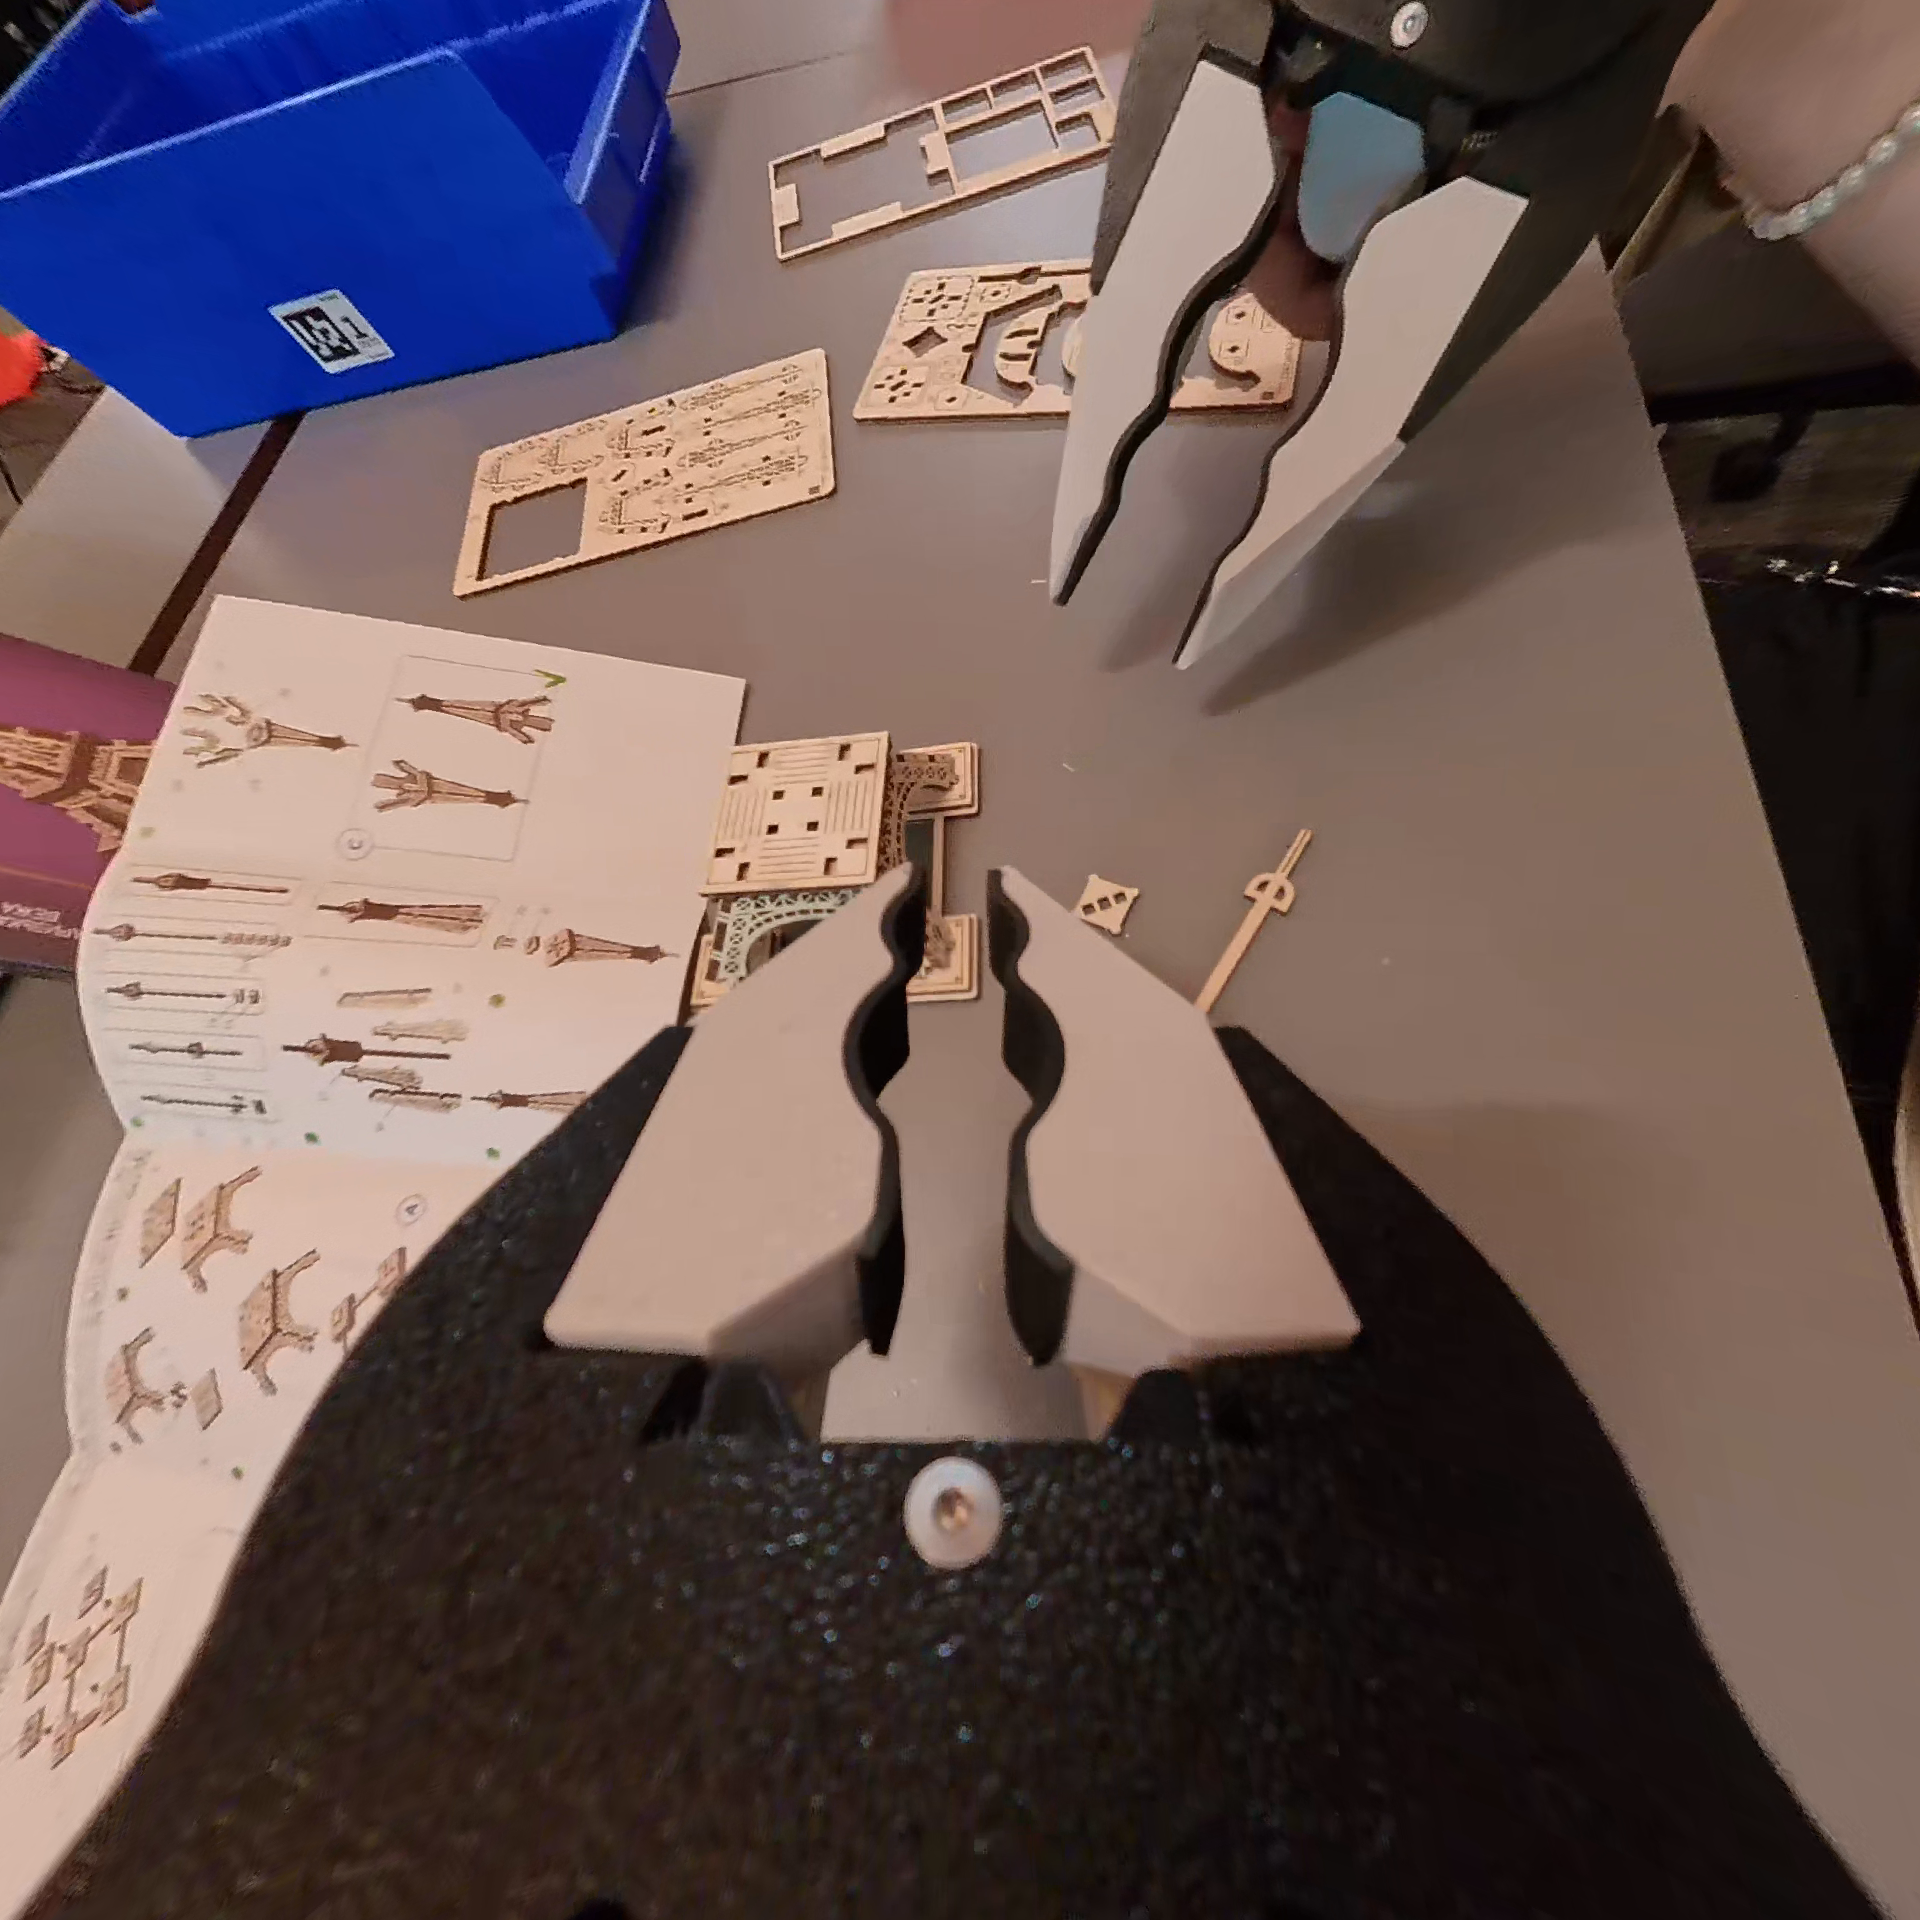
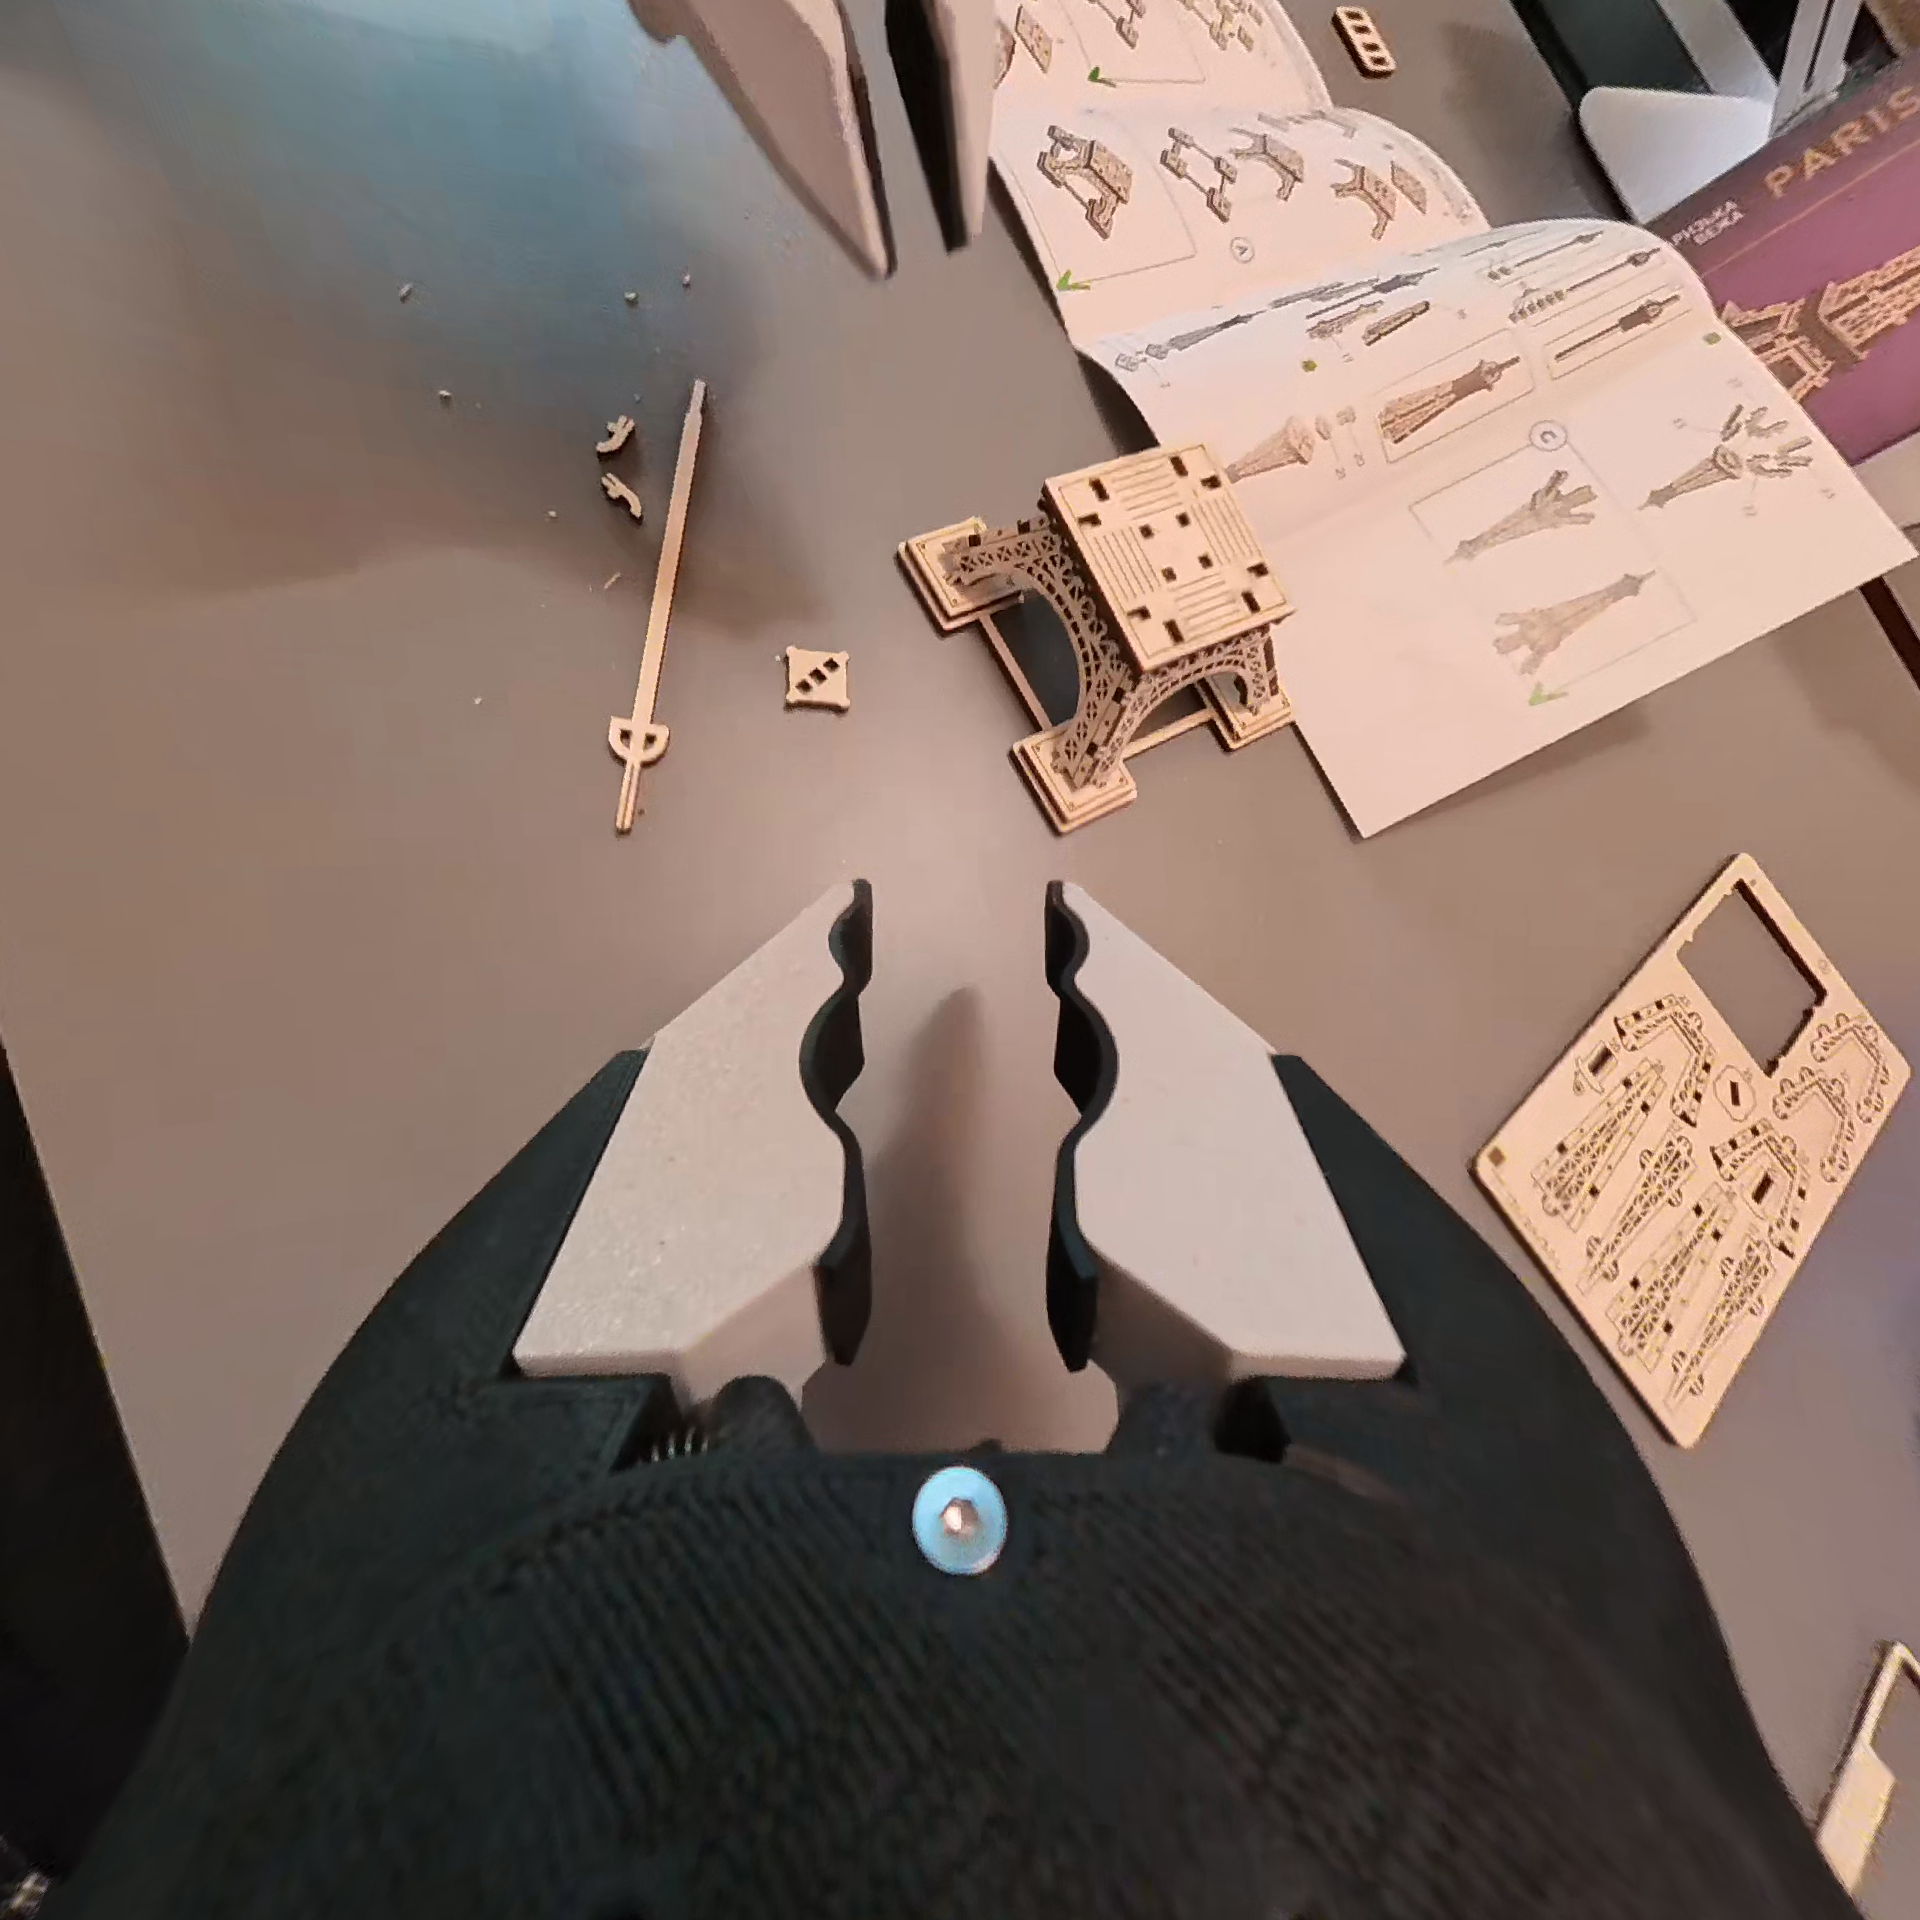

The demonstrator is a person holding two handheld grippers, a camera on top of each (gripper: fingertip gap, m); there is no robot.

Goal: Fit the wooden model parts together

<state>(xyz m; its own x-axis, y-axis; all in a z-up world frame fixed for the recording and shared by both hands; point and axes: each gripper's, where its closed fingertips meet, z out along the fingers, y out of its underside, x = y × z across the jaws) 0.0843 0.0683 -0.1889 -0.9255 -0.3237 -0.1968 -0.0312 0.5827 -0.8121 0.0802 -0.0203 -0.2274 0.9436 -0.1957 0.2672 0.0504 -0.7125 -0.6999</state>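
Mid-frame in the right wrist view stands the tower base [image 2: 1122, 634], four lattice legs on a square footing w/ a slotted platform on top, its right edge touching the instruction sheet [image 2: 1507, 499]. Left of it, well apart on the grey table [image 2: 312, 727], lie the spire rod [image 2: 660, 613] and, between rod and base, a small square plate [image 2: 817, 678]; two tiny curved offcuts [image 2: 618, 462] sit further up-left. A part sheet [image 2: 1704, 1153] w/ uncut pieces lies at right.

Right gripper [image 2: 958, 904] hovers low in frame, jaws apart, nothing between them. Left gripper [image 1: 954, 883] likewise gapes empty, its tips over the base's near edge in its own view; the right one shows upper right there, above two more part sheets [image 1: 649, 473] and an emptied frame [image 1: 935, 145]. Blue bin [image 1: 312, 208] upper left.

Step looks like between-grasps: base is built, next loose pieces not yet picked up. Likely next: pinch the small plate or rod, both thin and flat on the table, so an edge-on grip at the tips is needed, while the other gripper steadies the base for slotting.
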